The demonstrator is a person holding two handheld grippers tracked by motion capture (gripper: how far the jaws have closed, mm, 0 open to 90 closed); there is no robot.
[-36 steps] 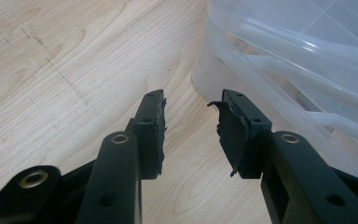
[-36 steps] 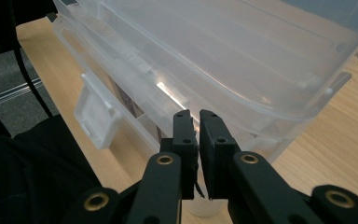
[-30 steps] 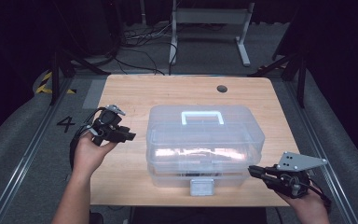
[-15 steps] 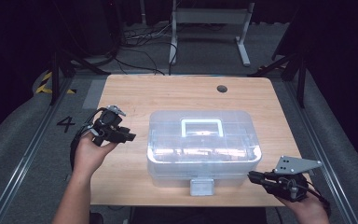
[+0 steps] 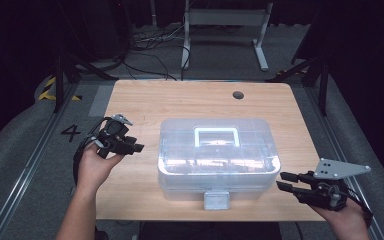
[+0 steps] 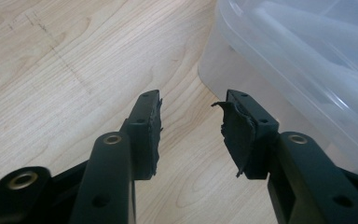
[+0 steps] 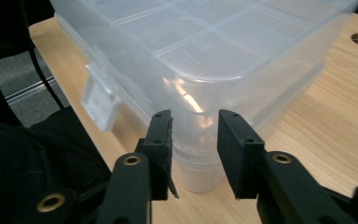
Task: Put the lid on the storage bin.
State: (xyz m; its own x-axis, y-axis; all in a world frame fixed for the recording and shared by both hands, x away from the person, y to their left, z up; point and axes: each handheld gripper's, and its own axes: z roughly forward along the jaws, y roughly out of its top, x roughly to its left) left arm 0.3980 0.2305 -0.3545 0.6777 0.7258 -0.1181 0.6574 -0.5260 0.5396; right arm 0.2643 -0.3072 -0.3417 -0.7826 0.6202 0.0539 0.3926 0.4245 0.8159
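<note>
A clear plastic storage box (image 5: 215, 155) with a white handle (image 5: 216, 134) in its lid stands in the middle of the wooden table (image 5: 145, 100); its front latch (image 5: 216, 200) hangs at the near edge. My left gripper (image 5: 136, 147) hovers just left of the box, open, and its jaws have just been opening, with nothing between them. In the left gripper view its jaws (image 6: 191, 114) frame bare wood beside the box wall (image 6: 298, 60). My right gripper (image 5: 283, 181) sits off the box's front right corner, open, and has just been opening. Its jaws (image 7: 193, 126) point at that corner (image 7: 205, 42) without touching it.
A round cable hole (image 5: 238, 94) lies near the table's far right edge. Behind the table stand a metal frame (image 5: 225, 30) and loose cables (image 5: 150, 50) on the floor. A "4" mark (image 5: 71, 132) is on the floor at left.
The box's top has sunk a little and now lies flat. My right gripper has drawn slightly away from the box's front corner and its jaws stand wider. The left hand has kept still.
</note>
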